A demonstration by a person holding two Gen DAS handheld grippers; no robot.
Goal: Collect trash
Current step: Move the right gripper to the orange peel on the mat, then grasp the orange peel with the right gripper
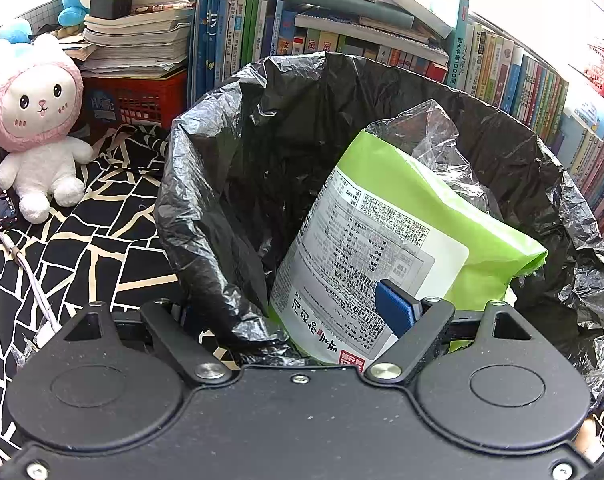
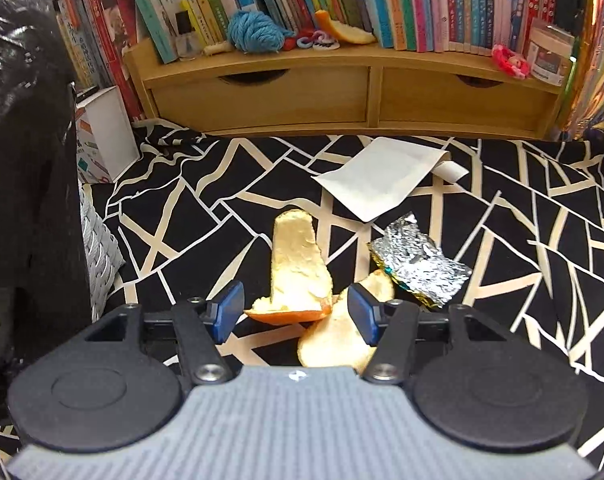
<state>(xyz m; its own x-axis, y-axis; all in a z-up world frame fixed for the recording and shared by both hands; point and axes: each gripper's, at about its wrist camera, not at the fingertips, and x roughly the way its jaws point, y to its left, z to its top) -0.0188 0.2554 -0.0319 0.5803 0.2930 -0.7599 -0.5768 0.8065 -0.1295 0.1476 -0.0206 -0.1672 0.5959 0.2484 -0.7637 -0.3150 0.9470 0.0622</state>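
Bin liner (image 1: 229,168) holding green packet (image 1: 382,248), clear plastic (image 1: 434,140)

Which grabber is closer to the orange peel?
Right. The right gripper is open around the orange peel on the cloth; the left gripper is at the trash bin.

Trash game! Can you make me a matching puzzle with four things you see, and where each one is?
Things:
1. green packet
2. orange peel
3. foil wrapper
4. blue yarn ball

Places:
A. on the wooden shelf in front of the books
B. between the open right claw's fingers
C. in the black bin bag, by the left claw
D. on the patterned cloth, to the right of the peel

Pairs: 1-C, 2-B, 3-D, 4-A
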